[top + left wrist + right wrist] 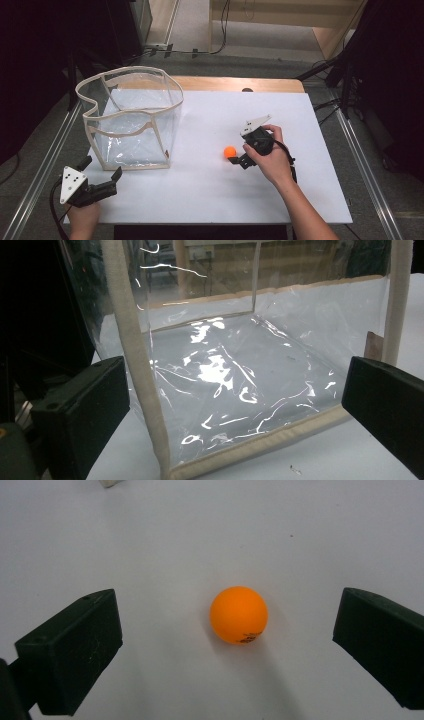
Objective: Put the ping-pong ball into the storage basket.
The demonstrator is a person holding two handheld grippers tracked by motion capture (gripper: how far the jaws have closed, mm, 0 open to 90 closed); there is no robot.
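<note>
Orange ball [239, 614] printed underneath; right gripper [227, 645] agape

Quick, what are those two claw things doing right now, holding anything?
Left gripper: open, holding nothing, facing the clear plastic bag with beige trim.
Right gripper: open, jaws either side of the small orange ball, not gripping it.

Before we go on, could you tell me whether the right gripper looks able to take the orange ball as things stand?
Probably yes: the right gripper is open, the ball lies on the bare table between its jaws, and nothing stands between them.
</note>
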